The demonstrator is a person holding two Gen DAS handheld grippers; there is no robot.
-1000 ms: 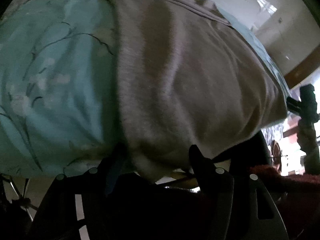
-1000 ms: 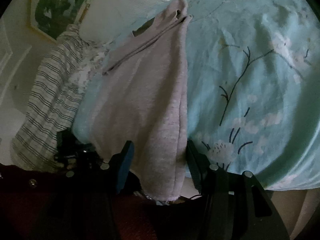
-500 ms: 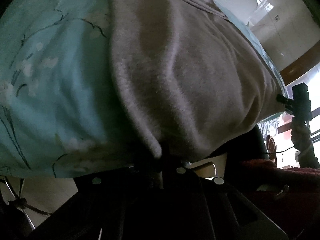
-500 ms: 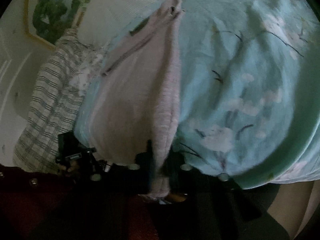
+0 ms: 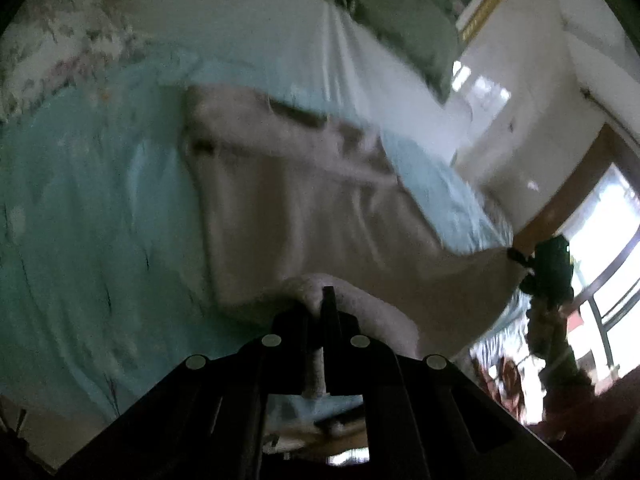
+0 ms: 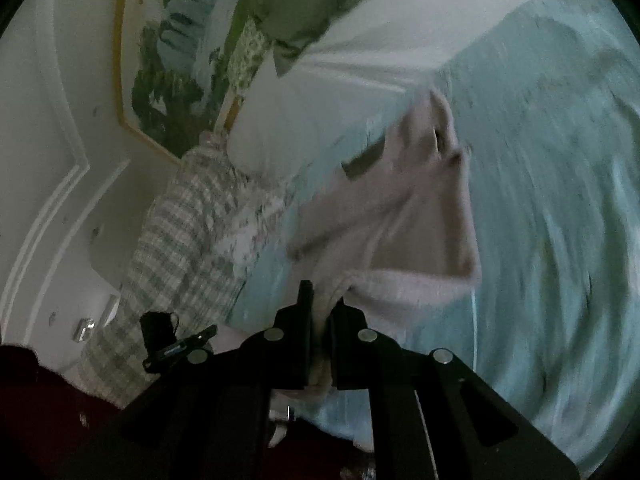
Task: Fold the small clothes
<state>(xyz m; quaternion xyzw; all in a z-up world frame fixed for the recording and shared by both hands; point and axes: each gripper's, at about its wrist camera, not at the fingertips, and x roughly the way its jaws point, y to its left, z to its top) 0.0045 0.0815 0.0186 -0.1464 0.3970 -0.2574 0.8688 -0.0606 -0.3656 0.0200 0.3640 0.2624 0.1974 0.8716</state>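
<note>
A pale pinkish-grey garment (image 5: 304, 208) lies lengthwise on a turquoise floral bedspread (image 5: 88, 208). My left gripper (image 5: 318, 304) is shut on the garment's near hem at one corner, and the cloth bulges up over the fingers. My right gripper (image 6: 320, 304) is shut on the other near corner of the garment (image 6: 404, 216), lifted off the bedspread (image 6: 560, 200) so the hem curls toward the far end. The right gripper also shows at the right edge of the left wrist view (image 5: 548, 272).
A white sheet and green pillow (image 5: 392, 20) lie at the head of the bed. A checked blanket (image 6: 176, 232) hangs over the bed's left side. A framed picture (image 6: 168, 60) hangs on the wall. A window (image 5: 600, 248) is at the right.
Both grippers closed on the garment's near hem, then rose and moved forward, carrying the hem up off the bed toward the far end. The view now blurs with motion.
</note>
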